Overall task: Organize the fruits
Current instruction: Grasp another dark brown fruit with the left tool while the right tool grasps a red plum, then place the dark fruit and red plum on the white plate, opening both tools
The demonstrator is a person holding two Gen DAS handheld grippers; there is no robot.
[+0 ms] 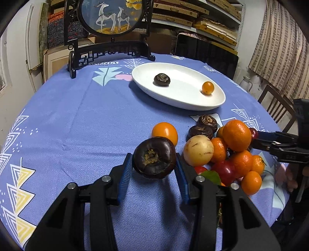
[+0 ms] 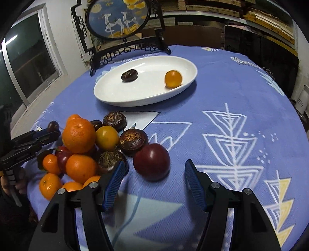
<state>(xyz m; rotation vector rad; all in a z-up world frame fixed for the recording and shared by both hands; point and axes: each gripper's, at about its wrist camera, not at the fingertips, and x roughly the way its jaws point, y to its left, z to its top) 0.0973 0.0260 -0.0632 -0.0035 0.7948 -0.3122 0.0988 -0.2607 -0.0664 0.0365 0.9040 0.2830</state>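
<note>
My left gripper (image 1: 154, 170) is shut on a dark brown water chestnut (image 1: 154, 157) and holds it above the blue cloth. A white oval plate (image 1: 185, 96) lies beyond it with one water chestnut (image 1: 161, 79) and one small orange fruit (image 1: 208, 87) in it. A pile of oranges (image 1: 236, 135), chestnuts, a pale round fruit (image 1: 198, 150) and red fruits sits to the right. My right gripper (image 2: 152, 174) is open, its jaws either side of a dark red plum (image 2: 151, 161) on the cloth. The plate also shows in the right wrist view (image 2: 115, 96).
A black-framed round deer screen (image 1: 110, 17) stands at the table's far edge behind the plate. A wooden chair (image 1: 276, 104) stands past the right edge. Shelves of boards line the back wall. The fruit pile (image 2: 79, 135) lies left of my right gripper.
</note>
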